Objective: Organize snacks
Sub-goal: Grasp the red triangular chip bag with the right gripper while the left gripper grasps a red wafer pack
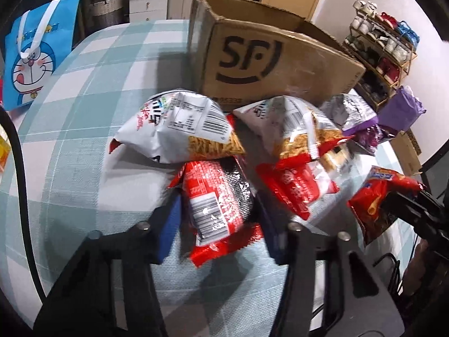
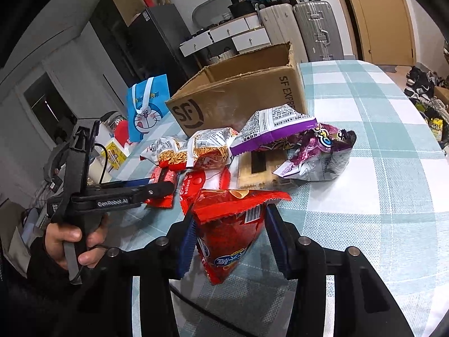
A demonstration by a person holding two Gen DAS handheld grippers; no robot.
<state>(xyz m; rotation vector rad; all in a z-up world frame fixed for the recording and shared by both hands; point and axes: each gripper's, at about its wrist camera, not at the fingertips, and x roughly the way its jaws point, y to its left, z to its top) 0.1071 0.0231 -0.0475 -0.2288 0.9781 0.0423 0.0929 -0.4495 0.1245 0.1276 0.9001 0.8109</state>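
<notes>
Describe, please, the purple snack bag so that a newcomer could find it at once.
Start at the open SF cardboard box on the checked tablecloth. Snack bags lie in a heap in front of it; at the heap's end away from the blue cartoon bag lies the purple bag, crumpled and shiny. It is the only purple-patterned one; the neighbours are red or white with noodle pictures.

Glossy crinkled foil snack packets (image 1: 221,196), matt rough cardboard box (image 1: 275,64), woven checked tablecloth (image 1: 84,140)
</notes>
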